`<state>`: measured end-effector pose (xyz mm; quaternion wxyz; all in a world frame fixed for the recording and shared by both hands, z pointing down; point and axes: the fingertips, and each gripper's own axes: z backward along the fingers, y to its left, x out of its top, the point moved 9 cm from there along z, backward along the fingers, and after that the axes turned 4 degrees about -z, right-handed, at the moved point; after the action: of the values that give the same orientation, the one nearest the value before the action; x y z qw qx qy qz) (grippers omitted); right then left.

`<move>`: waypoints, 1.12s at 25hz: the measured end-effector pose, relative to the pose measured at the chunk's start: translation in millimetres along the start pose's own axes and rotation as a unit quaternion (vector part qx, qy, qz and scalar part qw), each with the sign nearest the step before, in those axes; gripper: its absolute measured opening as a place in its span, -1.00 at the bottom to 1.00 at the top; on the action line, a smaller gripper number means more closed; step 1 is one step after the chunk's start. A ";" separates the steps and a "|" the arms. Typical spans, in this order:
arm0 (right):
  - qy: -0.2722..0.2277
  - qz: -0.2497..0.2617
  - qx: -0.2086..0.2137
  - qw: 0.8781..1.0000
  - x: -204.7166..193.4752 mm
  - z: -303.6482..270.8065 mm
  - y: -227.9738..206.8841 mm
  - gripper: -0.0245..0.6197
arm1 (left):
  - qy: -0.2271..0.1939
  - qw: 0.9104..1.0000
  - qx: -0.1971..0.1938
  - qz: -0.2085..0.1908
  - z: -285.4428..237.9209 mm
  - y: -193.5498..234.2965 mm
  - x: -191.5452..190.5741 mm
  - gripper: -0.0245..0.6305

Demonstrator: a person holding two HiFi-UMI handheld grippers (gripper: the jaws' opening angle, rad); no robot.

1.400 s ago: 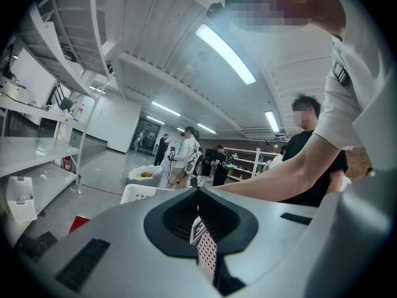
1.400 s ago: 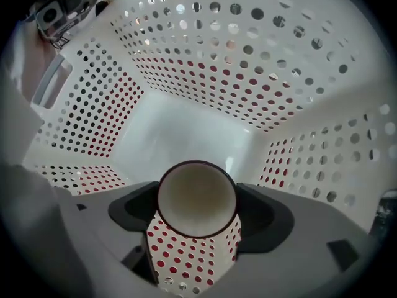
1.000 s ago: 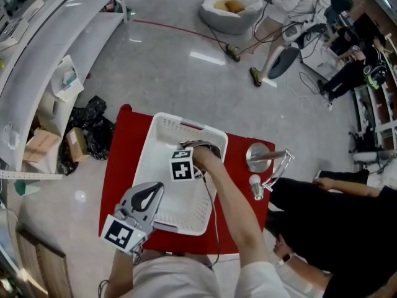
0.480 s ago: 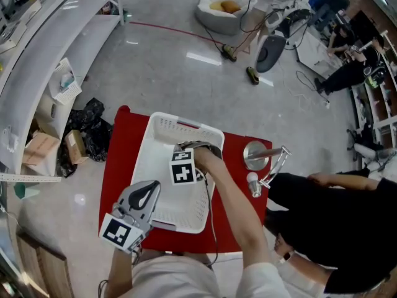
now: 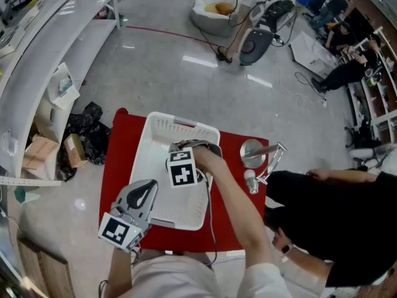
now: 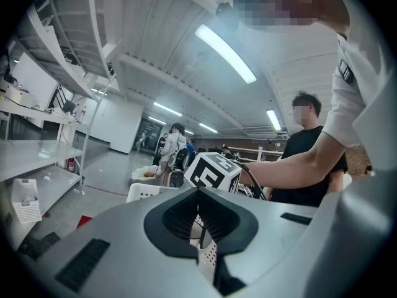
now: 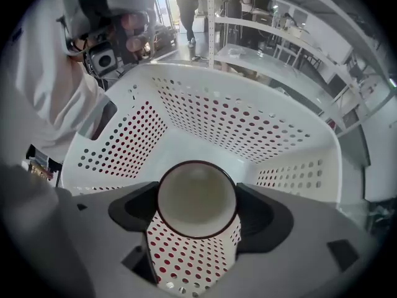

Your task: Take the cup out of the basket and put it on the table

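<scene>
A white perforated basket (image 5: 180, 122) stands on the red table (image 5: 116, 166). My right gripper (image 5: 195, 146) reaches down into the basket's far half. In the right gripper view it (image 7: 197, 200) is shut on the cup (image 7: 196, 197), a pale cup with a dark rim that faces the camera, held just above the basket floor (image 7: 186, 148). The head view hides the cup under the gripper. My left gripper (image 5: 151, 188) hovers over the basket's near left edge, and in its own view it (image 6: 200, 221) is shut on nothing.
A round metal piece (image 5: 253, 152) with a thin stand lies on the table right of the basket. A seated person in black (image 5: 329, 210) is close on the right. Shelves (image 5: 43, 54), boxes and black bags (image 5: 84, 132) crowd the floor to the left.
Both grippers and the basket hold nearly the same places. The view has shifted a little, and a person at the back has walked off.
</scene>
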<state>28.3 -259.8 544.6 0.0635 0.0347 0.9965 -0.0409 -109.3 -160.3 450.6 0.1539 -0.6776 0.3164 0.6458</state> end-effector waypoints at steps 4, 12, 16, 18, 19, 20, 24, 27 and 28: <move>-0.006 0.001 -0.006 1.000 5.0 13.5 6.6 0.31 | -0.001 1.000 -0.004 -0.005 3.7 -1.4 3.4 -0.89; -0.020 -0.006 -0.017 1.000 3.0 39.9 20.6 0.31 | -0.005 1.000 -0.016 -0.013 1.8 -8.6 6.6 -0.89; -0.027 -0.010 -0.022 0.999 -0.6 55.7 28.3 0.31 | -0.005 1.000 -0.024 -0.015 -0.8 -14.2 8.2 -0.89; -0.031 -0.013 -0.025 0.999 -4.1 63.8 32.3 0.31 | -0.006 0.999 -0.027 -0.016 -2.9 -17.8 9.5 -0.89; -0.034 -0.015 -0.026 0.999 -5.9 67.7 34.2 0.31 | -0.007 0.999 -0.030 -0.017 -3.8 -19.6 10.2 -0.89; -0.036 -0.017 -0.028 0.999 -7.7 71.2 35.9 0.31 | -0.007 0.999 -0.032 -0.018 -4.6 -21.3 10.8 -0.89; -0.042 -0.025 -0.035 0.998 -12.9 85.1 42.7 0.31 | -0.007 0.999 -0.040 -0.019 -5.9 -26.9 12.1 -0.89; -0.047 -0.030 -0.038 0.998 -15.1 96.8 47.0 0.31 | -0.007 0.999 -0.045 -0.023 -6.8 -29.2 14.1 -0.89; -0.048 -0.032 -0.039 0.998 -16.2 100.0 48.4 0.31 | -0.007 0.999 -0.047 -0.024 -7.4 -29.9 14.3 -0.89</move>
<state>60.2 -221.3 444.2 0.1111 -0.0013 0.9938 -0.0057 -85.2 -145.7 431.6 0.1397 -0.6870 0.2688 0.6605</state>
